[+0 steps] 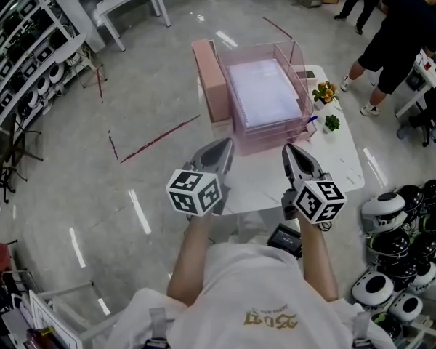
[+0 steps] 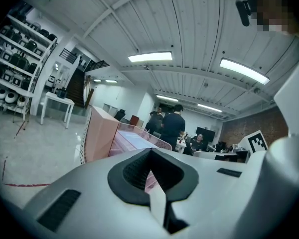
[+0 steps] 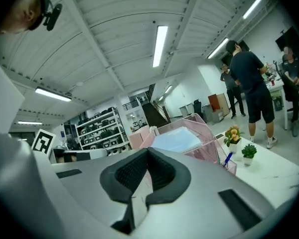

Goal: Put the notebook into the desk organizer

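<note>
A pale spiral notebook (image 1: 265,93) lies flat in the top tray of the pink mesh desk organizer (image 1: 236,133) on the white table (image 1: 349,167). Both grippers hover at the table's near edge, short of the organizer and apart from it. My left gripper (image 1: 221,150) is shut with nothing between its fingers. My right gripper (image 1: 291,153) is shut and empty too. The left gripper view shows the organizer (image 2: 102,138) and notebook (image 2: 134,139) beyond the closed gripper (image 2: 149,153). In the right gripper view the notebook (image 3: 177,139) lies past the closed gripper (image 3: 148,156).
Two small potted plants (image 1: 325,93) and a blue pen (image 1: 310,120) stand right of the organizer. Several helmets (image 1: 403,231) lie on the floor at right. People (image 1: 392,35) stand at the far right. Shelving (image 1: 22,57) runs along the left.
</note>
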A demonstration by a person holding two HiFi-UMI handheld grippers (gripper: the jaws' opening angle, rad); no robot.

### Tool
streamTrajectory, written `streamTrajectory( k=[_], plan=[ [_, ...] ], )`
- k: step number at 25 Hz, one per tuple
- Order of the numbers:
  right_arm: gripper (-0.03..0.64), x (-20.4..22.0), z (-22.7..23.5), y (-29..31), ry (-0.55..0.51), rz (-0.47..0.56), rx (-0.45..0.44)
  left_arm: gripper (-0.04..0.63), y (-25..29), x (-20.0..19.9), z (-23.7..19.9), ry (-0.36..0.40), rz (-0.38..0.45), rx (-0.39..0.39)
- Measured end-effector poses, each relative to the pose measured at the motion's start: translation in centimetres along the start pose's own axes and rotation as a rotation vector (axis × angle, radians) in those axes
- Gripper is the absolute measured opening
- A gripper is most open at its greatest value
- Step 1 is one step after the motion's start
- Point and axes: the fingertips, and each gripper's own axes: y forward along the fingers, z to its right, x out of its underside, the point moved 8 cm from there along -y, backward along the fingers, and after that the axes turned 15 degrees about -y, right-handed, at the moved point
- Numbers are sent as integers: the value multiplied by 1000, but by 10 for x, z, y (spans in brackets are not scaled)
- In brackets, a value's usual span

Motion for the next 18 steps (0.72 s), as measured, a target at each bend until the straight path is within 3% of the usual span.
streamTrajectory(
  k=[18],
  plan=[
    [11, -11, -20, -19, -36, 46, 24, 18, -17, -1, 13, 5, 26, 14]
  ],
)
